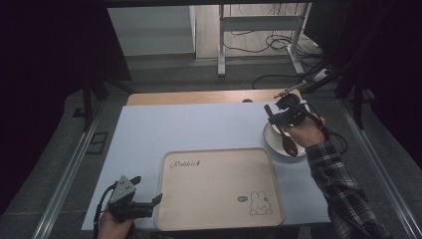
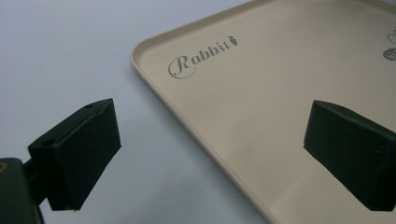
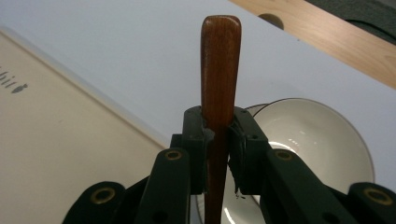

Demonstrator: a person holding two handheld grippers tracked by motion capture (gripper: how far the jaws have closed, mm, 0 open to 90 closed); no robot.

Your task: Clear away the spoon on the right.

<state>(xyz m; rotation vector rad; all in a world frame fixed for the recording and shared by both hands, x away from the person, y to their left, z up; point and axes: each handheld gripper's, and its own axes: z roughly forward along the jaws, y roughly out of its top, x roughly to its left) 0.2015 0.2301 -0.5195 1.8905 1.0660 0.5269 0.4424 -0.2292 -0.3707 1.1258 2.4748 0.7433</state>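
Pale blue tabletop (image 1: 199,127) with a wooden far edge, beige rabbit-print tray (image 1: 219,186) at its near side (lettered "Rabbit"), white bowl (image 1: 272,140) well right of centre

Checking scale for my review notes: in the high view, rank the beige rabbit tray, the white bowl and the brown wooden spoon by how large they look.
1. Beige rectangular rabbit tray, plainly largest.
2. White round bowl, partly hidden by the hand.
3. Brown wooden spoon, slimmest; its length roughly matches the bowl's width.

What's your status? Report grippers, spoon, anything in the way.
Right gripper shut on wooden spoon, above white bowl. Left gripper open over tray edge. Nothing on the tray.
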